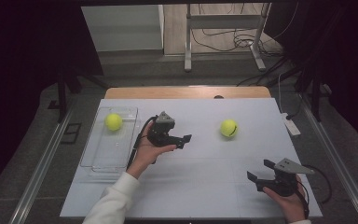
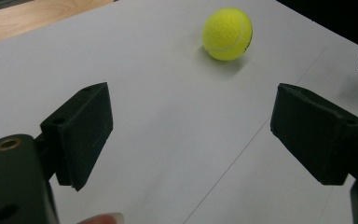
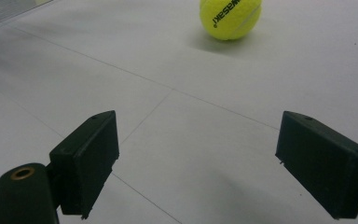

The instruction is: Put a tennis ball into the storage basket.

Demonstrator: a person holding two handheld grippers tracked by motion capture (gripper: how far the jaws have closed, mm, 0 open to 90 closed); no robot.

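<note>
I had the left gripper (image 1: 185, 138) up off the white table (image 1: 200, 186), jaws spread wide with nothing between them. In the left gripper view the same gripper (image 2: 191, 135) had bare table in the gap, and the loose tennis ball (image 2: 227, 33) sat ahead of the jaws, past the tips and a little toward the right-hand jaw, well apart from both pads. A black corner at the right edge of that view was probably the other gripper; too little of it to be sure. The right gripper (image 1: 260, 171) sat low near my edge of the table, jaws also wide, holding nothing. Along its own jaws in the right gripper view, the gripper (image 3: 196, 163) again had empty table in the gap, and that ball (image 3: 230, 17) lay well ahead of the tips, roughly on the centreline, black lettering facing the camera. From the high view the ball (image 1: 229, 128) lay between the two grippers, beyond the right one and off the left one's open end, touching neither. A second tennis ball (image 1: 113, 122) rested inside the clear tray (image 1: 103, 158), behind the left gripper, away from its jaws.
</note>
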